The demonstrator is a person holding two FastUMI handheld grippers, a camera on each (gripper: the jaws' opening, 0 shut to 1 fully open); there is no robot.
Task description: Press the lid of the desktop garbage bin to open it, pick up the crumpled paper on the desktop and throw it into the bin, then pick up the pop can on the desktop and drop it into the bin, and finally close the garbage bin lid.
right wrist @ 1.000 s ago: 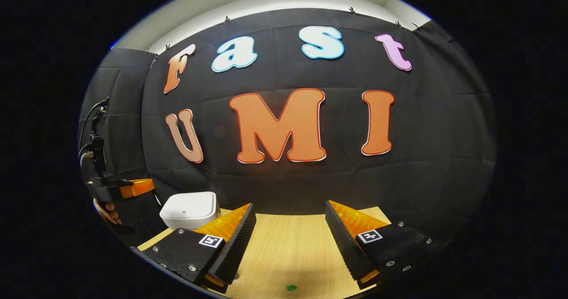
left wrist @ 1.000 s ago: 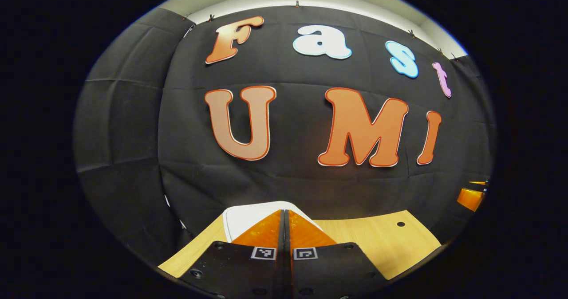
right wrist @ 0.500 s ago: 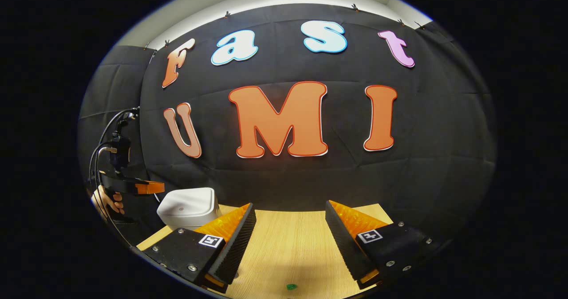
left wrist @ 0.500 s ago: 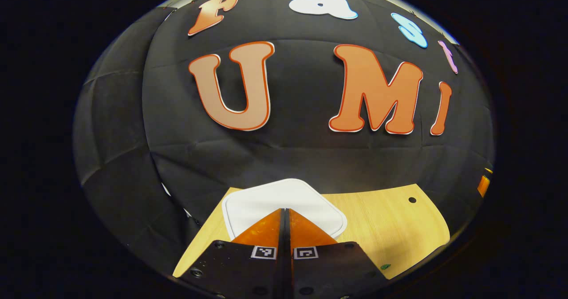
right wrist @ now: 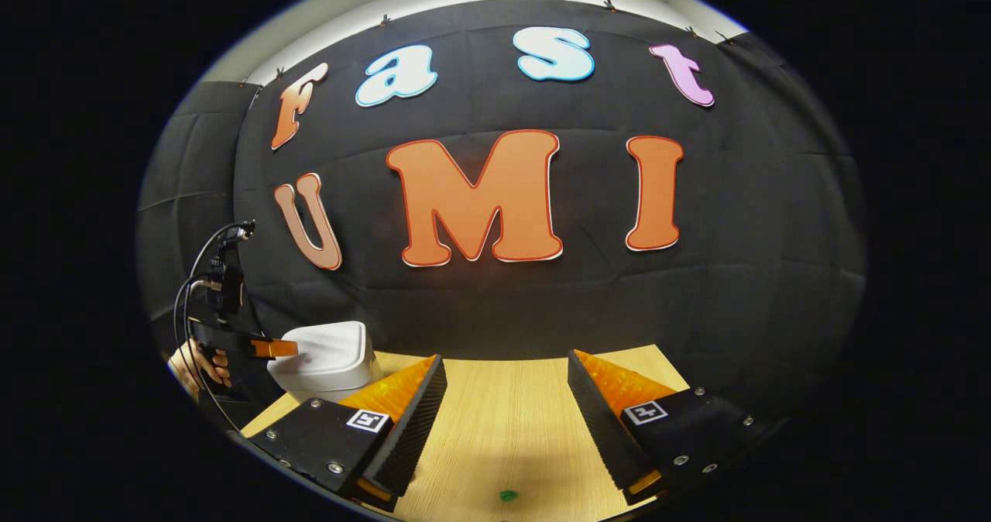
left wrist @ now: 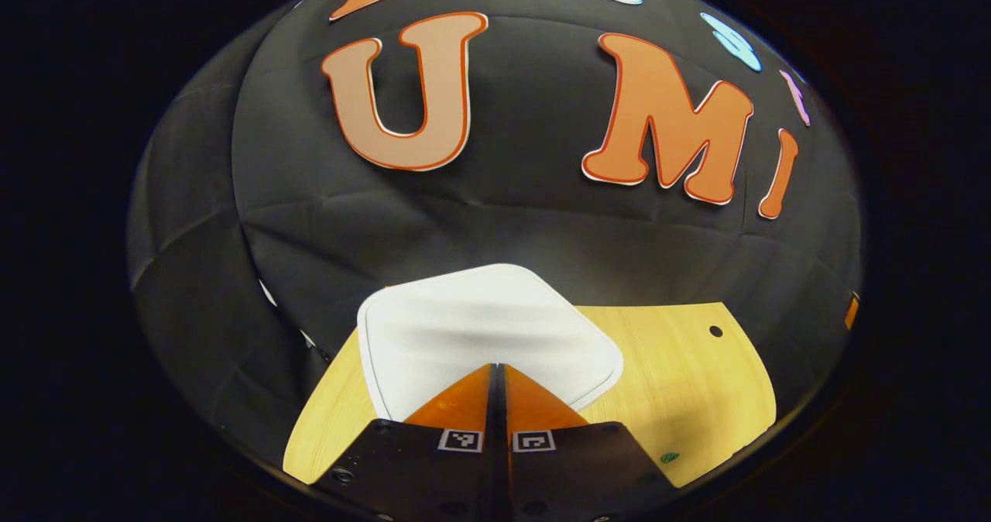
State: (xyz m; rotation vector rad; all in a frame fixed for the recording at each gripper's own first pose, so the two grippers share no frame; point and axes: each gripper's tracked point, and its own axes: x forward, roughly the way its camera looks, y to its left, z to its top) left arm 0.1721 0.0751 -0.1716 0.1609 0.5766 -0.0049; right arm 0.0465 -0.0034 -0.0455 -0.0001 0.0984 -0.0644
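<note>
The white garbage bin [left wrist: 480, 328] stands on the wooden table with its lid down, close under my left gripper [left wrist: 497, 369], whose fingers are shut together with nothing between them. The tips hang over the near part of the lid; I cannot tell if they touch it. In the right gripper view the bin [right wrist: 325, 355] sits at the far left of the table, with the left gripper [right wrist: 282, 347] just above its left edge, held by a hand [right wrist: 197, 363]. My right gripper [right wrist: 507, 371] is open over the bare table, holding nothing.
The light wooden table [right wrist: 511, 421] runs back to the black cloth wall. A small green mark [right wrist: 507, 496] lies on the table near its front edge, also seen as a green mark [left wrist: 670, 457] in the left gripper view. A small hole [left wrist: 715, 331] sits in the table's far right corner.
My left gripper has tilted down and come closer to the bin lid, which now looks larger. The right gripper has stayed nearly still.
</note>
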